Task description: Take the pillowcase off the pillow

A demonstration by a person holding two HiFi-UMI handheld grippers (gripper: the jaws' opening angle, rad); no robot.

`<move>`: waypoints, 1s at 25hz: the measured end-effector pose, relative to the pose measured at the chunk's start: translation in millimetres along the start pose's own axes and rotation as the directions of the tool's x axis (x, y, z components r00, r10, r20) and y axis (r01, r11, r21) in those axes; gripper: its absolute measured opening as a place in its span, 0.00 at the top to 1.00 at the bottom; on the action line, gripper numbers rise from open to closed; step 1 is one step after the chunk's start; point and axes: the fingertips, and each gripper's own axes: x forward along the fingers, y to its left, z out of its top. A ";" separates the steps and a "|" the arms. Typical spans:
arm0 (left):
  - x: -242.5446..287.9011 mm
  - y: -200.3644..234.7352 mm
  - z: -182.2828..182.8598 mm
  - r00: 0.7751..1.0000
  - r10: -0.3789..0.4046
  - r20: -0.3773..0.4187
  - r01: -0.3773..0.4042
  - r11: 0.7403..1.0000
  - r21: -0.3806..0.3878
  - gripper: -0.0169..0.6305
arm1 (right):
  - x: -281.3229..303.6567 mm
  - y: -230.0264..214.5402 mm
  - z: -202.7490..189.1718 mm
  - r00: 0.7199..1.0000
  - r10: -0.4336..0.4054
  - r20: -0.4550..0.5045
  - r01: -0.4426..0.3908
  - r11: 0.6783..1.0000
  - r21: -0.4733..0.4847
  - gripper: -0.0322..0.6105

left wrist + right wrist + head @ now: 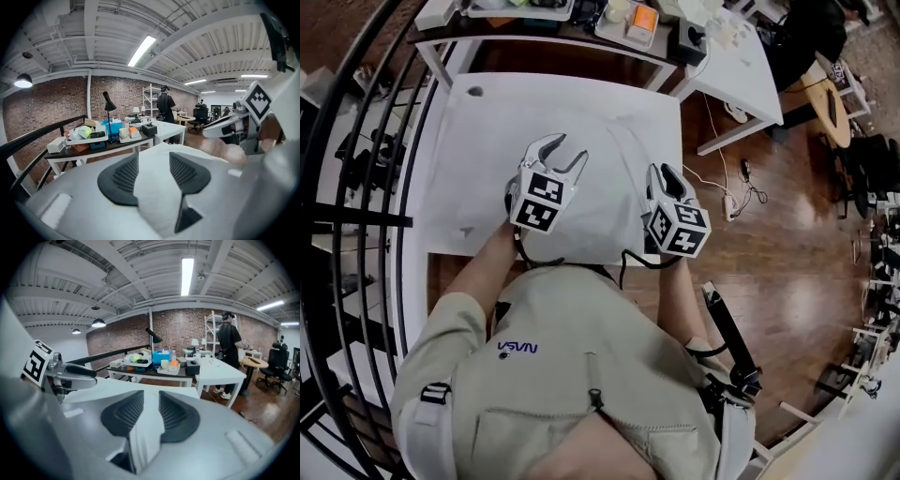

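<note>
The white pillowcase lies spread over a white table; I cannot tell the pillow apart from it. My left gripper hovers over its near middle, open. In the left gripper view its dark pads stand well apart, with white cloth showing in the gap but not pinched. My right gripper is at the cloth's right near edge. In the right gripper view it is shut on a pleated strip of the pillowcase, which hangs down between the pads.
A cluttered dark table stands behind, with a white table at the right. A black railing curves along the left. Cables lie on the wooden floor. A person stands far off by the white table.
</note>
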 end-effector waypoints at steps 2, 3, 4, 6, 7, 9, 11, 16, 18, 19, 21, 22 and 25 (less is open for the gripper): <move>6.1 6.5 2.7 1.000 0.014 -0.013 -0.014 1.000 0.013 0.62 | 18.6 -7.4 10.2 1.000 0.014 -0.002 -0.014 1.000 -0.014 0.78; 10.4 9.9 4.4 1.000 0.021 -0.023 -0.021 1.000 0.020 0.61 | 29.2 -10.7 15.1 1.000 0.025 -0.006 -0.025 0.999 -0.021 0.76; 15.7 12.4 6.0 0.999 0.026 -0.036 -0.025 0.999 0.027 0.59 | 39.7 -14.2 19.6 0.999 0.036 -0.014 -0.036 0.999 -0.029 0.75; 30.0 13.8 8.1 0.997 0.030 -0.066 -0.027 0.998 0.049 0.56 | 60.4 -23.1 25.3 0.998 0.055 -0.038 -0.056 0.997 -0.048 0.72; 38.9 14.1 8.6 0.996 0.031 -0.083 -0.025 0.998 0.065 0.55 | 71.0 -27.9 26.6 0.996 0.063 -0.056 -0.066 0.996 -0.057 0.70; 58.6 15.9 6.6 0.991 0.034 -0.126 -0.022 0.995 0.100 0.52 | 92.0 -35.2 25.3 0.992 0.081 -0.099 -0.088 0.993 -0.073 0.68; 78.9 19.9 -2.6 0.983 0.045 -0.178 -0.024 0.992 0.121 0.51 | 112.6 -39.4 16.3 0.983 0.101 -0.153 -0.115 0.989 -0.087 0.65; 113.6 25.9 -33.7 0.946 0.020 -0.322 0.013 0.995 0.099 0.51 | 149.5 -31.3 -10.2 0.942 0.171 -0.288 -0.198 0.978 -0.067 0.53; 119.0 23.4 -47.0 0.927 -0.003 -0.374 0.035 0.996 0.079 0.53 | 156.9 -22.7 -21.2 0.915 0.203 -0.348 -0.237 0.970 -0.059 0.49; 120.3 20.2 -54.3 0.916 -0.020 -0.402 0.052 0.996 0.068 0.55 | 160.5 -18.5 -30.5 0.898 0.219 -0.382 -0.258 0.965 -0.054 0.48; 120.7 11.4 -71.4 0.886 -0.061 -0.459 0.092 0.995 0.047 0.61 | 165.7 -10.6 -51.6 0.860 0.241 -0.450 -0.296 0.954 -0.055 0.48; 120.4 7.2 -79.6 0.872 -0.078 -0.483 0.110 0.993 0.039 0.65 | 167.1 -7.4 -60.0 0.846 0.247 -0.472 -0.309 0.949 -0.057 0.48; 116.1 1.5 -88.6 0.860 -0.075 -0.505 0.116 0.992 0.049 0.81 | 167.9 -3.1 -67.6 0.838 0.262 -0.478 -0.330 0.942 -0.062 0.57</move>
